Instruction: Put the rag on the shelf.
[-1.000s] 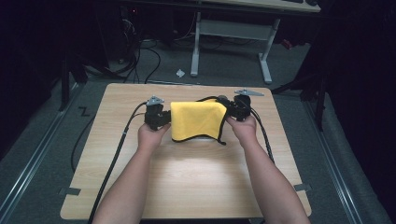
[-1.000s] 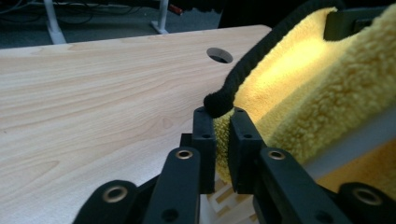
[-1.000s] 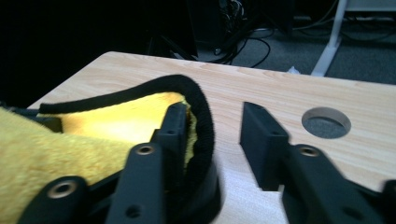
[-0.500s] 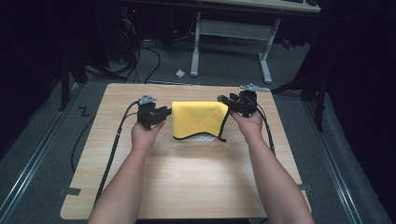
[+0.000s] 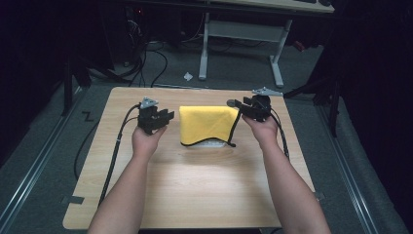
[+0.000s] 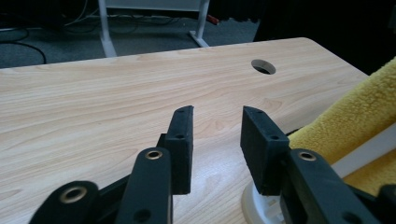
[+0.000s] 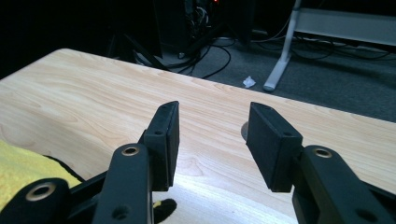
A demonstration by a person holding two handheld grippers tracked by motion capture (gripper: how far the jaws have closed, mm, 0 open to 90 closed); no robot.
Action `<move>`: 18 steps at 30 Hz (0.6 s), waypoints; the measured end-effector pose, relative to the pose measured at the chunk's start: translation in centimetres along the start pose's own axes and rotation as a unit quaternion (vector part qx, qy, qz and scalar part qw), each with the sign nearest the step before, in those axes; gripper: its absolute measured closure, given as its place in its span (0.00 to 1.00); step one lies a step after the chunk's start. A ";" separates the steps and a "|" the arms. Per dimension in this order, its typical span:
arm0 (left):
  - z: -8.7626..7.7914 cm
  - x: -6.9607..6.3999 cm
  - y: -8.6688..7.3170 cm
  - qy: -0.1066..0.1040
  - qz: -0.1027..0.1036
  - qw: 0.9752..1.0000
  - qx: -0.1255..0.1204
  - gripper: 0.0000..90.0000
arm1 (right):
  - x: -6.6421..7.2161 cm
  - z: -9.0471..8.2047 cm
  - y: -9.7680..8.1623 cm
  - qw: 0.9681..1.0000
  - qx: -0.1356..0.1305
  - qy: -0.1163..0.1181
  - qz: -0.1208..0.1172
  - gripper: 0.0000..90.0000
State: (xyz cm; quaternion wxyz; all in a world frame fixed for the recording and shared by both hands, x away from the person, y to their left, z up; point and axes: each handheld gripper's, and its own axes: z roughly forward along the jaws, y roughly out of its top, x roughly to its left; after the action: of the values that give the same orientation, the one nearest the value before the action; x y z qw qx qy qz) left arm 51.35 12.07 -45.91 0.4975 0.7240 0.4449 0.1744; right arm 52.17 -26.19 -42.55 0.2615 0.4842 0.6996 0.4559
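The yellow cloth (image 5: 207, 124) lies folded on the table (image 5: 195, 195), between the two grippers. The left gripper (image 5: 165, 116), just beside the cloth's edge, has just been opening its jaws; nothing sits between them. The right gripper (image 5: 234, 104) has its jaws apart and empty at the cloth's other edge.

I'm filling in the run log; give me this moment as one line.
left tongs: just opened, empty, left of yellow cloth | right tongs: open, empty, at cloth's right corner | cloth: folded on table
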 end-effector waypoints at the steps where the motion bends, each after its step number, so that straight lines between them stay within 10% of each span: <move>1: -0.1 0.1 0.0 0.003 0.001 1.000 0.001 0.70 | 0.0 -0.1 0.0 1.000 0.000 -0.001 -0.003 0.61; 18: -4.0 -0.1 0.0 0.023 0.021 0.999 -0.016 0.61 | -0.2 -3.9 -0.9 0.999 -0.022 -0.025 -0.013 0.58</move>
State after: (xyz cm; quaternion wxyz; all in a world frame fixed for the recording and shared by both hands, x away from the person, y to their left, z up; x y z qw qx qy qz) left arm 48.57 14.27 -44.13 0.4951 0.7210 0.4378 0.2083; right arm 48.68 -27.98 -41.60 0.2950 0.4803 0.6892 0.4553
